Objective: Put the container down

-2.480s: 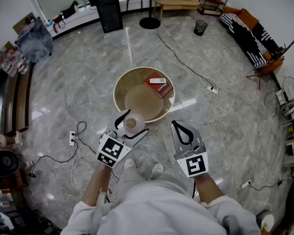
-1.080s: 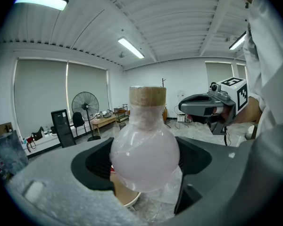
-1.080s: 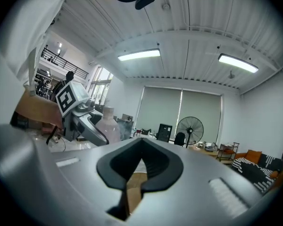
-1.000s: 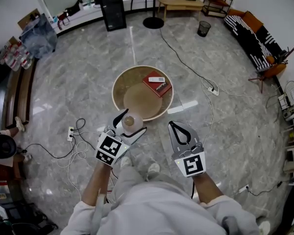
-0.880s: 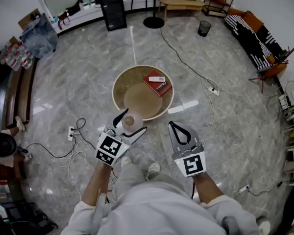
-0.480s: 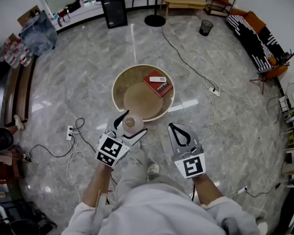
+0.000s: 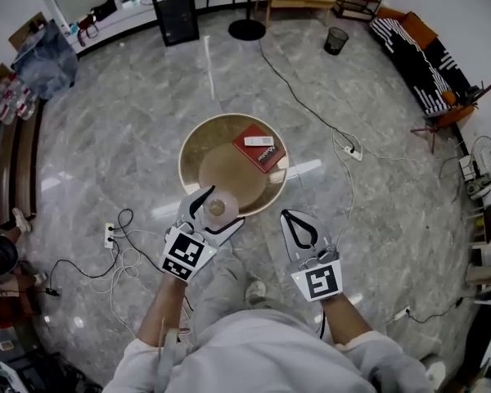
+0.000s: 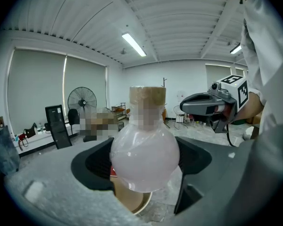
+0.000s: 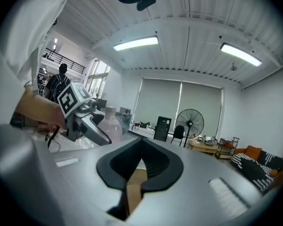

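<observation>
The container (image 7: 219,206) is a round translucent pinkish flask with a tan cap. My left gripper (image 7: 216,211) is shut on its bulb and holds it upright over the near rim of the low round wooden table (image 7: 187,150). In the left gripper view the flask (image 8: 145,149) fills the space between the jaws of the left gripper (image 8: 146,161), with the table's edge below. My right gripper (image 7: 288,217) hangs to the right over the floor, shut and empty; in its own view the right gripper (image 9: 142,143) has its jaws touching at the tips.
A red book (image 7: 255,151) with a white remote (image 7: 258,141) on it lies on the table's far right. Cables and a power strip (image 7: 108,236) lie on the marble floor at the left. A black speaker (image 7: 171,8), a bin (image 7: 335,40) and a striped sofa (image 7: 413,54) stand farther off.
The person has stepped toward the table. The left gripper with the flask now reaches over the near rim. Both grips are unchanged.
</observation>
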Demonstrator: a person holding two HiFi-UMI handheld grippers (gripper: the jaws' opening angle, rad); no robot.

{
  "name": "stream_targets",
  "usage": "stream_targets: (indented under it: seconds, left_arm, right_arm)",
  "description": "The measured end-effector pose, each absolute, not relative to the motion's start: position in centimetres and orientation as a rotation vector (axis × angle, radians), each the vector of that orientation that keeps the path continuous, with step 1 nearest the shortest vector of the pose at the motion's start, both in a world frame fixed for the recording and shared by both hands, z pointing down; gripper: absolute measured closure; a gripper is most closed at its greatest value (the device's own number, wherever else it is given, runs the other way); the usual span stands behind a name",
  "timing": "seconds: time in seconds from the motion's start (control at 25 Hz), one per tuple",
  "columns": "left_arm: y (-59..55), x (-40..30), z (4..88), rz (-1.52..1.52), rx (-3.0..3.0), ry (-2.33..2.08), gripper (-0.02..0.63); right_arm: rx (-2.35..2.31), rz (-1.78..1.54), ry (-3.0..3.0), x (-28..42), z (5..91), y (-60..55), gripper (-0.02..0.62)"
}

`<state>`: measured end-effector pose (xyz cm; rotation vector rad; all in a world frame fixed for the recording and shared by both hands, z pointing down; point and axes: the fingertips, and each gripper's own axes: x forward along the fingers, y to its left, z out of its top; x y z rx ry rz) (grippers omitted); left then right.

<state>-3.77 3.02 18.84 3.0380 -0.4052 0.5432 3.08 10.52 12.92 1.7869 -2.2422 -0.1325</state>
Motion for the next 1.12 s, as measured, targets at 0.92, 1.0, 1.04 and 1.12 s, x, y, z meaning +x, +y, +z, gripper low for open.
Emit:
stream_targets:
  seconds: [0.92,1.0,1.04,1.12]
  left_arm:
    - [-16.1,3.0,44.5,0.553,3.004,-0.354,0.207]
    - [-16.3,3.8,48.5,0.571,2.986,-0.350,0.207]
    - [-16.3,4.1,50.3,0.575,2.981,-0.349,0.206]
    - [-16.6,4.8,53.6,0.581,2.978,-0.350,0.207]
  right_arm:
    - [1.797,-0.037,-2.249,9.3,37.2,-10.6,0.591]
    - [1.783,-0.009,-2.254,9.8,41.0,-10.8,0.591]
    - [1.765,0.005,-2.251,10.0,43.0,-10.9,0.591]
    - [1.725,0.020,-2.244,10.5,46.9,-11.1,0.591]
